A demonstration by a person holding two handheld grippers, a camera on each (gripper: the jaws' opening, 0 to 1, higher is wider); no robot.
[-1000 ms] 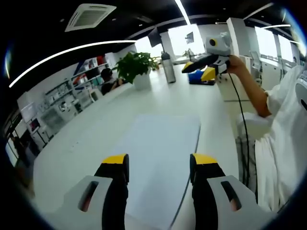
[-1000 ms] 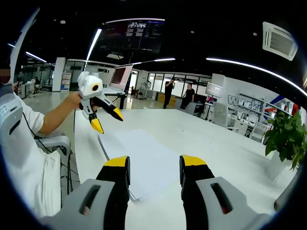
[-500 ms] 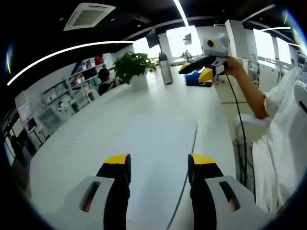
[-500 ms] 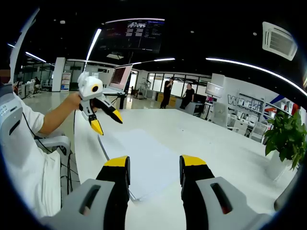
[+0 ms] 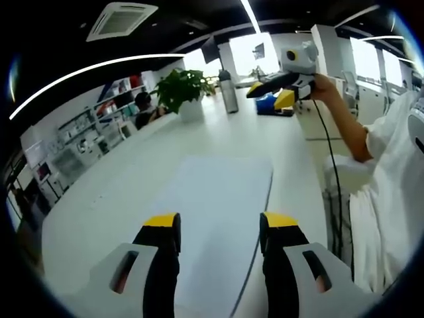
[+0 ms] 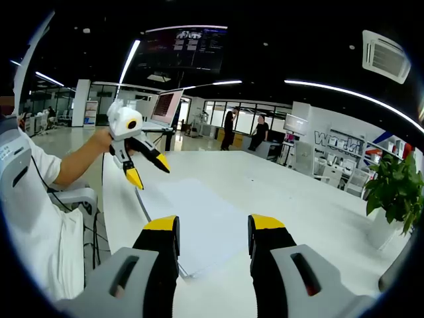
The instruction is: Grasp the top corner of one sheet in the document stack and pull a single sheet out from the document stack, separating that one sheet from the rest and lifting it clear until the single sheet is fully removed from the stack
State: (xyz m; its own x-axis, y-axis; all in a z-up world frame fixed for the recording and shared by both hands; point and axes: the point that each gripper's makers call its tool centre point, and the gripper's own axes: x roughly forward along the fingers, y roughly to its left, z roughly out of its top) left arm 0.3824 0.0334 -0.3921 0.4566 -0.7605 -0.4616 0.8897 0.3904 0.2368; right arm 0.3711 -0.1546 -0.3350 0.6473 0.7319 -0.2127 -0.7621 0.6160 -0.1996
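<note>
The document stack (image 5: 218, 212) lies flat on the white table (image 5: 119, 199), a pale rectangle of sheets. My left gripper (image 5: 220, 225) hovers open above its near end, nothing between the yellow-tipped jaws. In the right gripper view the same document stack (image 6: 192, 222) stretches away from my right gripper (image 6: 211, 228), which is open and held above the stack's near corner. The right gripper (image 5: 273, 91) also appears high in the left gripper view, in a person's hand, jaws apart. The left gripper (image 6: 147, 165) appears at the left of the right gripper view, raised above the stack's far end.
A potted plant (image 5: 185, 89) and a metal flask (image 5: 229, 93) stand at the table's far end, beside a blue and yellow object (image 5: 268, 106). A white chair (image 5: 348, 179) sits by the table's edge. Two people (image 6: 245, 129) stand far off. Another plant (image 6: 396, 189) is at the right.
The left gripper view has shifted slightly, so the stack sits a little lower and nearer. The right gripper has drifted a touch higher in that view. Nothing was grasped.
</note>
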